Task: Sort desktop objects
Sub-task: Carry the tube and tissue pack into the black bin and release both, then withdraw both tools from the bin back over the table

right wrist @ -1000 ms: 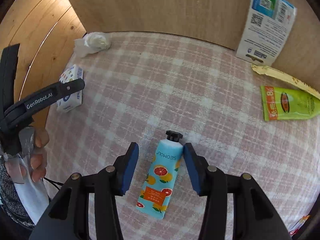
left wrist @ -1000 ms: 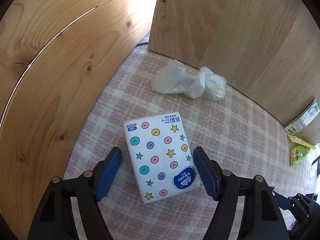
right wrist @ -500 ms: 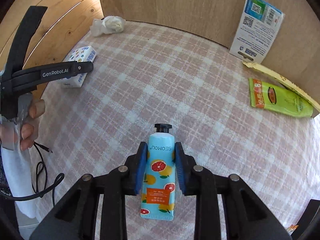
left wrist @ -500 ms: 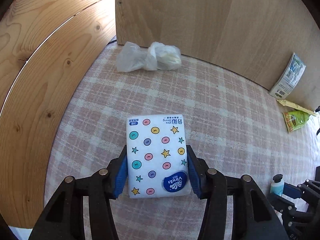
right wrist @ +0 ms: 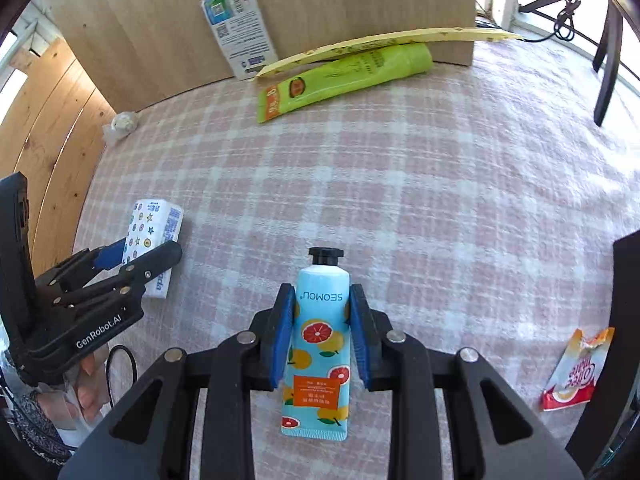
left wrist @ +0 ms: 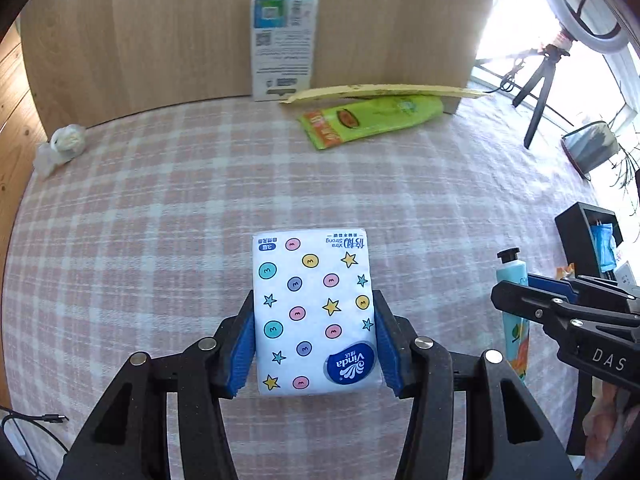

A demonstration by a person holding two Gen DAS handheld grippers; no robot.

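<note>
My left gripper is shut on a white tissue pack printed with coloured dots and stars, its blue pads pressing both long sides above the checked cloth. The right gripper is shut on a light-blue hand cream tube with grapefruit pictures and a black cap. In the right wrist view the left gripper with the tissue pack shows at the left. In the left wrist view the right gripper with the tube shows at the right.
A wooden board stands at the back with a printed leaflet leaning on it, a yellow strip and a green pouch at its foot. A crumpled plastic bag lies far left. A black box stands right, an orange-red wrapper beside it.
Both grippers closed on their objects, the left on the tissue pack and the right on the tube, then lifted them and swung rightward across the table, away from the wooden left wall.
</note>
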